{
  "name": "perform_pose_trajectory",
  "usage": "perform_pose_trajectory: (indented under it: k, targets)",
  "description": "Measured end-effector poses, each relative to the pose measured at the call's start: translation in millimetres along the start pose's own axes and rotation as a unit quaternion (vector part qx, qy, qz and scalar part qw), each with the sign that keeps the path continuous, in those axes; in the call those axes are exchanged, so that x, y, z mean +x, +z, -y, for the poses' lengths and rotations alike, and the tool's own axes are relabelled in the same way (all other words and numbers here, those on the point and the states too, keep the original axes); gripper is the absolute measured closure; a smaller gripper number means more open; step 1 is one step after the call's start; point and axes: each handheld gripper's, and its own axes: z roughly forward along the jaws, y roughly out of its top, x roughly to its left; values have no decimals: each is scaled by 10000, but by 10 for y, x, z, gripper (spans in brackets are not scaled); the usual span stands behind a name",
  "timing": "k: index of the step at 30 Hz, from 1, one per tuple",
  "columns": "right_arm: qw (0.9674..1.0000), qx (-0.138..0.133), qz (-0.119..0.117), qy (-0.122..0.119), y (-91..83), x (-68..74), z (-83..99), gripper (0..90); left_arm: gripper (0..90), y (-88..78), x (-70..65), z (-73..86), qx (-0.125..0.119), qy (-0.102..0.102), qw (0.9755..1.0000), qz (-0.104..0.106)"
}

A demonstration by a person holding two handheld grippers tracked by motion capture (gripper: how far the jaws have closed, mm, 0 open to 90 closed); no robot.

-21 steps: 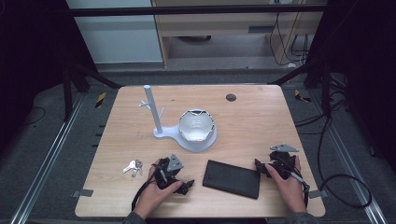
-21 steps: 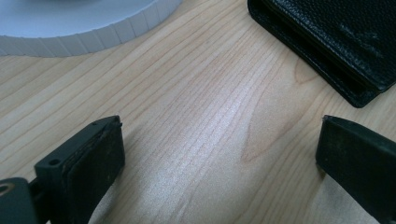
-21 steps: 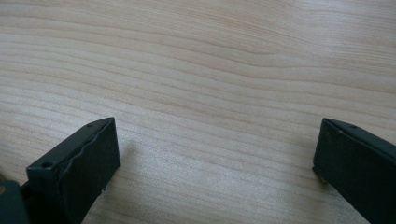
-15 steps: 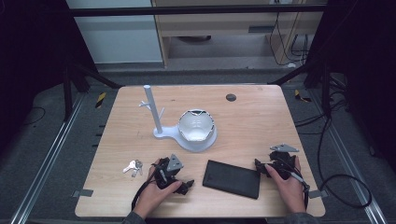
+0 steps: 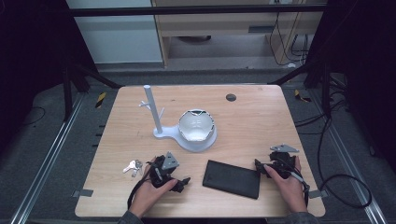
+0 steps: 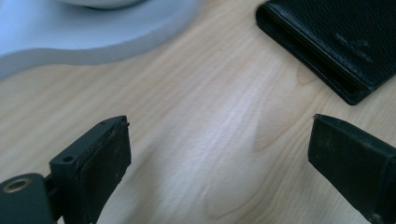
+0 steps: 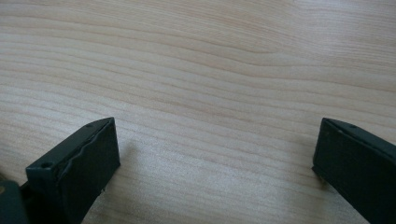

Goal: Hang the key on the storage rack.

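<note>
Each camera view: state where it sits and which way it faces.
High view: above the person's side, facing forward and down on the table; both hands with the left hand-held gripper and right hand-held gripper.
Left gripper view: on that gripper, facing bare wood between open jaws; shares the black wallet with the high view.
Right gripper view: on that gripper, facing bare wood between open jaws.

The black wallet (image 5: 232, 178) lies flat on the wooden table (image 5: 261, 121). Left of the wallet rests the left gripper (image 5: 183, 181), near it; the right gripper (image 5: 259, 166) is just beside its right edge. Keys (image 5: 133, 166) lie further left, the white stand (image 5: 187, 128) behind.
</note>
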Motion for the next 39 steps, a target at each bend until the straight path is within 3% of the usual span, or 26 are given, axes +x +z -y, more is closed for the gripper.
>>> perform_pose_trajectory:
  k: [3, 4, 5, 9, 10, 13, 16, 19, 23, 25, 26, 28, 32, 36, 39]
  targets:
    - [10000, 10, -21, -27, -4, -6, 4, 6, 67, -241, 152, -87, 129, 119, 9991, -376]
    - [10000, 13, -30, -35, -5, -7, 4, 6, 70, -241, 152, -87, 129, 119, 9991, -376]
    - [10000, 14, -32, -37, -5, -8, 4, 6, 70, -367, 249, -132, 261, 146, 9982, -510]
    - [10000, 15, -40, -39, -5, -8, 4, 6, 71, -557, 491, -151, 626, 9, 9970, -456]
    - [10000, 15, -40, -39, -5, -8, 4, 6, 73, -557, 491, -151, 626, 9, 9970, -456]
    - [10000, 18, -62, -41, -8, -10, 5, 5, 76, -697, 706, -93, 1071, 35, 9916, -728]
    - [10000, 19, -64, -45, -8, -10, 5, 5, 67, -821, 812, -53, 1056, -150, 9914, -757]
    - [10000, 13, -69, -52, -11, -8, 9, 6, 64, -890, 866, -28, 1075, -237, 9908, -792]
    - [9999, 3, -68, -93, -18, -4, 18, 7, 59, -960, 905, 3, 1153, -174, 9895, -860]
    - [9999, 9, -89, -61, -29, 7, 24, 8, 50, -981, 953, 43, 1445, -225, 9863, -768]
    - [9999, 9, -89, -61, -29, 7, 24, 8, 51, -981, 953, 43, 1445, -225, 9863, -768]
    - [9999, 10, -96, -63, -29, 6, 24, 7, 53, -1004, 989, 63, 1685, -140, 9824, -788]
    - [9999, 7, -83, -111, -32, 6, 31, 7, 82, -1035, 1020, 93, 1730, -234, 9810, -841]
    - [9999, 10, -86, -114, -34, 9, 32, 7, 140, -1060, 1094, 212, 1941, -321, 9770, -818]
    - [9999, 14, -81, -107, -34, 10, 32, 7, 166, -1075, 1127, 252, 1968, -363, 9760, -859]
